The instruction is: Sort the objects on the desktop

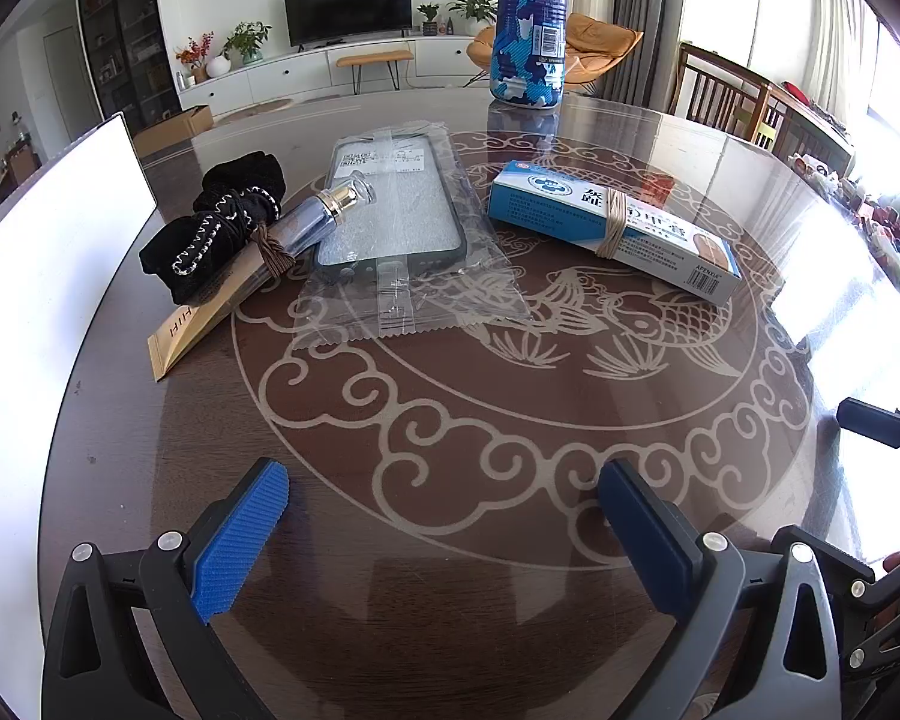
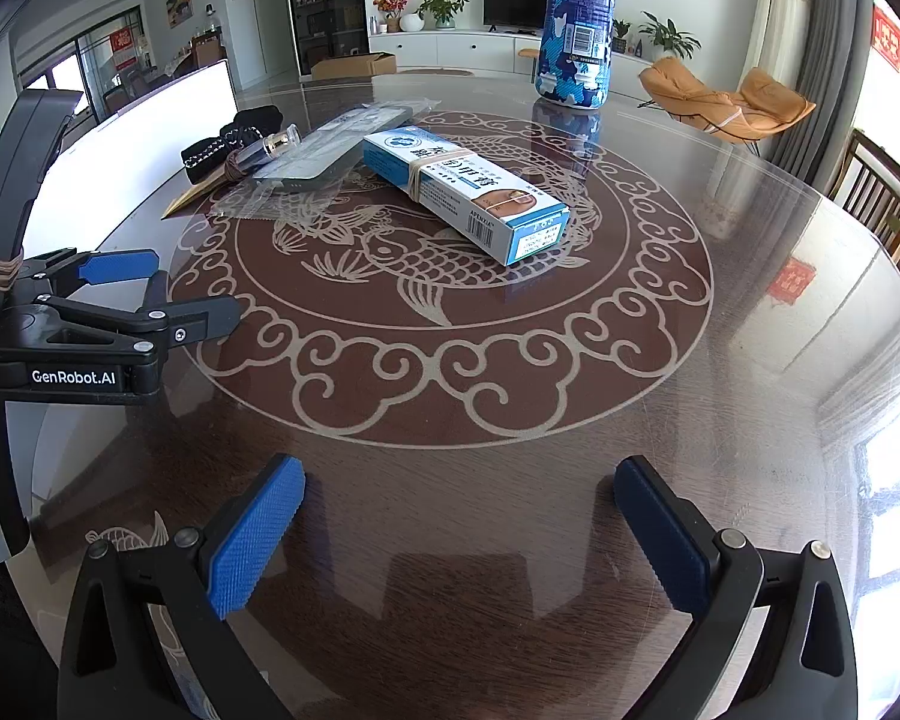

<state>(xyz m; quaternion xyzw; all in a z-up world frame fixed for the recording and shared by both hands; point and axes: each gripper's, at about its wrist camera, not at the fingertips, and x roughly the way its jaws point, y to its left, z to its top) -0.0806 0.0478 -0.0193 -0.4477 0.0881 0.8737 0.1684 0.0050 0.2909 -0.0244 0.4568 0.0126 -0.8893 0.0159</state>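
Observation:
On the dark round table lie a blue-and-white box (image 1: 615,228) (image 2: 465,192) bound with a rubber band, a phone case in a clear bag (image 1: 393,222) (image 2: 324,147), a small spray bottle (image 1: 324,210) (image 2: 270,147), a black scrunchie (image 1: 222,216) (image 2: 234,135) and a tan packet (image 1: 204,318) (image 2: 192,195). A blue camouflage bottle (image 1: 531,18) (image 2: 579,18) stands upright at the far side. My left gripper (image 1: 444,495) (image 2: 168,285) is open, well short of the objects. My right gripper (image 2: 459,495) is open too, with nothing between its fingers.
A white board (image 1: 48,276) (image 2: 138,138) stands along the table's left edge. Wooden chairs (image 1: 732,96) (image 2: 882,198) sit at the right. The near half of the table (image 2: 450,396) with its etched fish pattern holds no objects.

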